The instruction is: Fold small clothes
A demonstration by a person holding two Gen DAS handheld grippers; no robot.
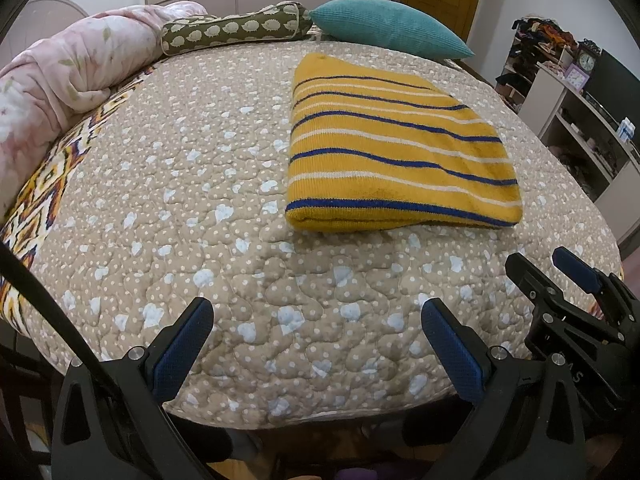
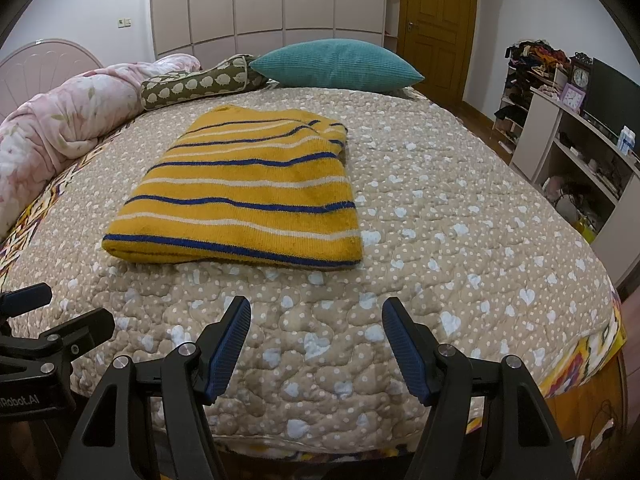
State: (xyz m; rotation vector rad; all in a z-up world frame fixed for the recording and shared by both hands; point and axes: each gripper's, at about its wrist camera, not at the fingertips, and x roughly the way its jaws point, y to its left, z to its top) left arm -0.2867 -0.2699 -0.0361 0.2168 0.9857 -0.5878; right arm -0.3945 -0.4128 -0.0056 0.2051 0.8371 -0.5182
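On quilted bedspread, folded striped sweater, teal pillow behind

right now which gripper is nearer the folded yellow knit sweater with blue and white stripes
Neither clearly; both hang open near the bed's front edge, short of the folded yellow striped knit sweater. The left gripper is in front and to its left, the right gripper in front and to its right.

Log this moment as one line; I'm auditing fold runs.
garment: yellow knit sweater with blue and white stripes, folded on quilted beige bedspread | left gripper: open, empty | right gripper: open, empty
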